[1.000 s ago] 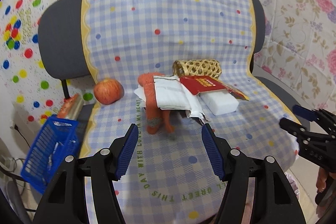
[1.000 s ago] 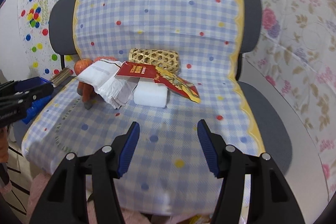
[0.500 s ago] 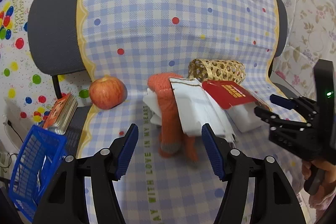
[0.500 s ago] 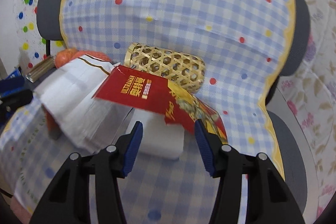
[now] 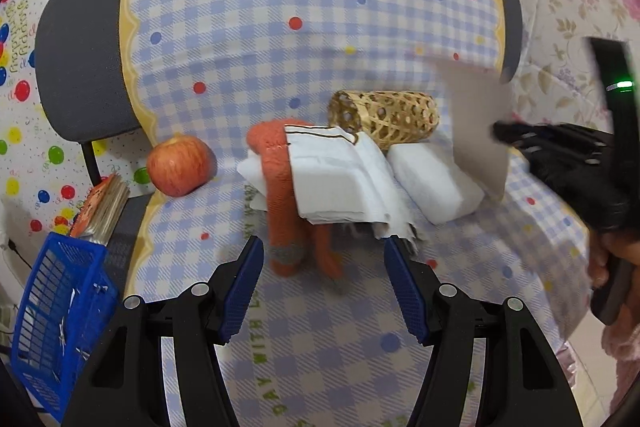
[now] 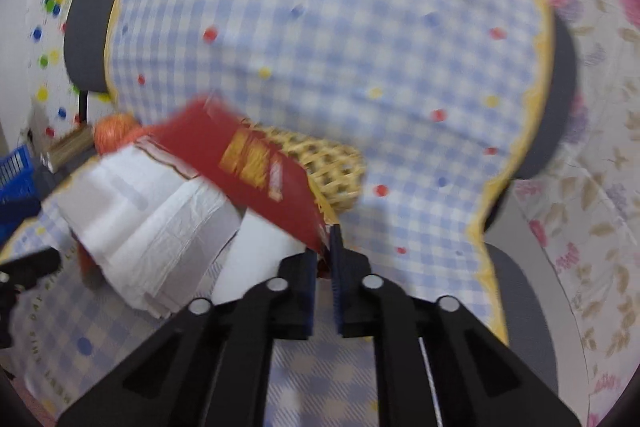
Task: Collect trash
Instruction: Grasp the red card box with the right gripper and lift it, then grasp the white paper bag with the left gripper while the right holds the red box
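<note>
Left wrist view: left claw apart, level, low over chair seat, orange toy and white bag just beyond. Basket far left.

Right wrist view: right claw clamped on red packet corner, packet tilted up above foam block; frame blurred.

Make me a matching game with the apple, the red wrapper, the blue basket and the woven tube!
Things:
1. apple
2. red wrapper
3. blue basket
4. woven tube

Places:
A. beside the chair, low on the left
B. pinched in the right gripper
C. lying behind the white foam block
D. on the seat's left edge

Pairs: 1-D, 2-B, 3-A, 4-C
</note>
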Motion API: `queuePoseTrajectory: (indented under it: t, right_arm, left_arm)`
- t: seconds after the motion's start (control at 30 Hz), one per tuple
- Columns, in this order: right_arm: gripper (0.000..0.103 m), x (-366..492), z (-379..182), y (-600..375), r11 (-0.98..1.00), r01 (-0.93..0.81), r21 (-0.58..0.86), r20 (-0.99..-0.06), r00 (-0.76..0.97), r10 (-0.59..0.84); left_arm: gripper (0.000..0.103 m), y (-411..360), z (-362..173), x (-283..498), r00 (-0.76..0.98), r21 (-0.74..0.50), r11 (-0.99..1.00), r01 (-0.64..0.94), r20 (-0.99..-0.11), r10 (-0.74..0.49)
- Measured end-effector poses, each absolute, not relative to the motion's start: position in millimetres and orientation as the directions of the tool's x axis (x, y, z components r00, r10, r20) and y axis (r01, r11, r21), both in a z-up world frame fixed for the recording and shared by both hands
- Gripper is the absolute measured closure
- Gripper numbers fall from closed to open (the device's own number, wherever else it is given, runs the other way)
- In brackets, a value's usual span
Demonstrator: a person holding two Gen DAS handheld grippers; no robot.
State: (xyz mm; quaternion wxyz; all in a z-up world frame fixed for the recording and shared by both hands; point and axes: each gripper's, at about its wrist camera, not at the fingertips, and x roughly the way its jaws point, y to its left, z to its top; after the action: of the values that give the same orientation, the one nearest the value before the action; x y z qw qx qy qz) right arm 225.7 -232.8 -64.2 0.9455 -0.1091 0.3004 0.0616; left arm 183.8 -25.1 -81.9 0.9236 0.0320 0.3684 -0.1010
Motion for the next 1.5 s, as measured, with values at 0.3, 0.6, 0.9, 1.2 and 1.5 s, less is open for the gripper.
queuePoseTrajectory:
  t: [0.3,0.6,0.9,1.2,1.5]
  right_arm:
    - [0.101,149,-37,-279,0.993,-0.094,0.075,-0.554,0.824,0.120]
    - [0.101,128,-46,-288,0.990,-0.087,0.113,-0.556,0.820,0.136]
    - [0.101,126,-53,-289,0.989,-0.091,0.118,-0.567,0.811,0.142]
    - [0.101,111,-46,-281,0.986,-0.114,0.120,-0.555,0.816,0.162]
    - [0.101,88,-40,-255,0.983,-0.157,0.093,-0.552,0.814,0.182]
  left_arm:
    - [0.040,-31,-79,185,0.704,-0.057,0.977,0.206,-0.685,-0.189]
    - [0.046,-21,-91,221,0.671,-0.163,0.975,0.153,-0.707,-0.223]
    - [0.101,-21,-75,214,0.737,-0.153,0.973,0.171,-0.635,-0.230]
    - [0.101,-11,-51,154,0.730,-0.086,0.982,0.167,-0.658,-0.182]
    - [0.101,39,-71,100,0.711,-0.019,0.999,0.037,-0.702,-0.040]
